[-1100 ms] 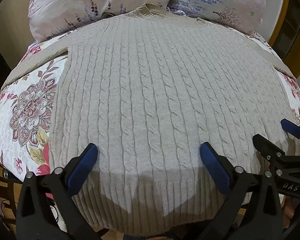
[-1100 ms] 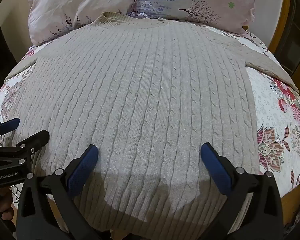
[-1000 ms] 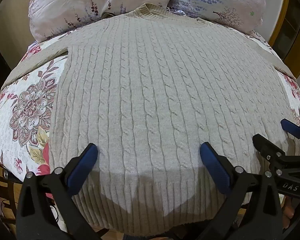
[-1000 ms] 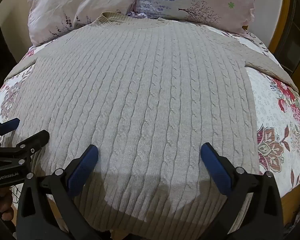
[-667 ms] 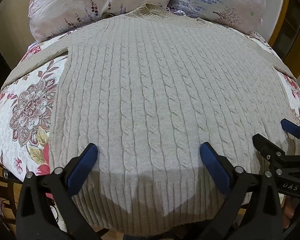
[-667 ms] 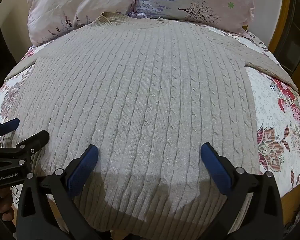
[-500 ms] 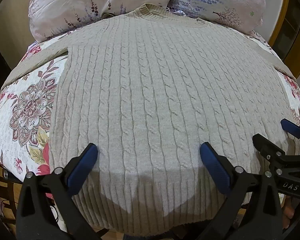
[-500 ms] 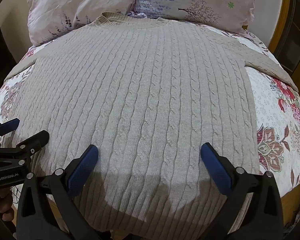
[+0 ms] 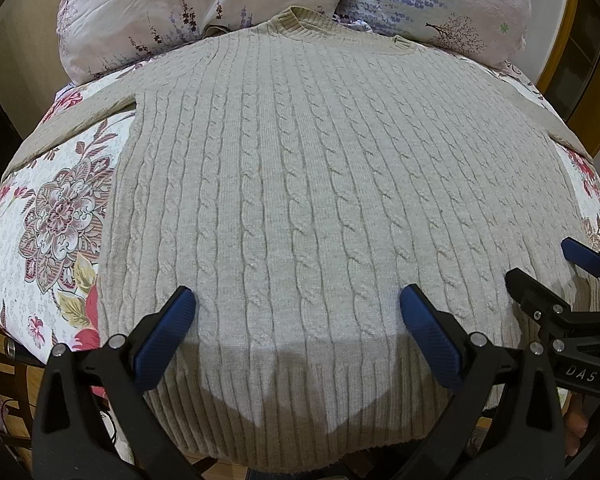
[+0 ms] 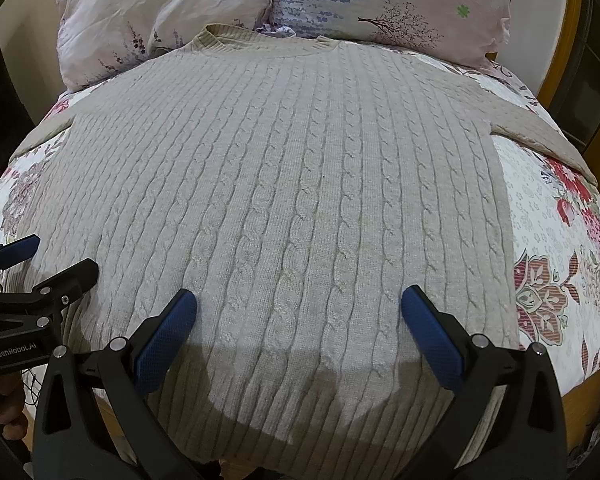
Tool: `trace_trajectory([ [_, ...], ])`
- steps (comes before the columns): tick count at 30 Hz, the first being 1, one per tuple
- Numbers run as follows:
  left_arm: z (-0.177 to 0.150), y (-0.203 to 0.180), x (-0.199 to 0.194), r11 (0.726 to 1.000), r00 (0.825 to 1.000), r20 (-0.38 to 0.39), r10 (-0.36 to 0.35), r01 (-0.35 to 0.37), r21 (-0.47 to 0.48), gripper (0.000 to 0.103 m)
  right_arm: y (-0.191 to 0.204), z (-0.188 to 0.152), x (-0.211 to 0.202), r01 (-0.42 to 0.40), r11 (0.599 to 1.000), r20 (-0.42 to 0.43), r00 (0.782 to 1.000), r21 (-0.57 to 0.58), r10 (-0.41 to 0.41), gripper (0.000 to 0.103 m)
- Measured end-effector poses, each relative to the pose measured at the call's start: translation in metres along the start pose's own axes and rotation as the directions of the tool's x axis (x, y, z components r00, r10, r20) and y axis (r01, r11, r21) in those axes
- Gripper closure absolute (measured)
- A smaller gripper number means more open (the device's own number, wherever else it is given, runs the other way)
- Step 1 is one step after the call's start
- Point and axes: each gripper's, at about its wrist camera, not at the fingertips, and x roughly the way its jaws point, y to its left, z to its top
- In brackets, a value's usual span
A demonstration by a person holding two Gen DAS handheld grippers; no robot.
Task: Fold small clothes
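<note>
Left wrist view matches the earlier frames: nothing has shifted. The left gripper (image 9: pixel 298 316) hangs with its blue-padded jaws spread wide above the ribbed hem of the beige cable-knit sweater (image 9: pixel 320 184), which lies flat, collar toward the two pale floral pillows (image 9: pixel 188 12), on the white quilted bedspread with red and mauve flowers (image 9: pixel 52 216). At the right edge the right gripper (image 9: pixel 552 264) reaches over the hem's far corner, its fingers also parted and holding nothing; its black body reads "DAS". A yellow wooden frame (image 9: pixel 570 24) rises behind the bed. Right wrist view is likewise unchanged from a second ago. The right gripper (image 10: pixel 299 316) hovers wide apart over the sweater (image 10: pixel 300 184) near the hem, with the flowered bedspread (image 10: pixel 548 240) showing to the right and the pillows (image 10: pixel 380 4) beyond the collar. The left gripper (image 10: pixel 56 258) enters at the left, gaping, its body marked "GenRobot.AI".
</note>
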Motion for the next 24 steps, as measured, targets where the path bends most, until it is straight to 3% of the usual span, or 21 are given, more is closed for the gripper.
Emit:
trace_trajectory([
  [24,0.0000,0.0000,0.0000,1.000,1.000,0.000,0.000,0.000,0.000,0.002,-0.0003,-0.0002,-0.0027,0.000,1.000,0.014,1.000,-0.001,0.000,0.001],
])
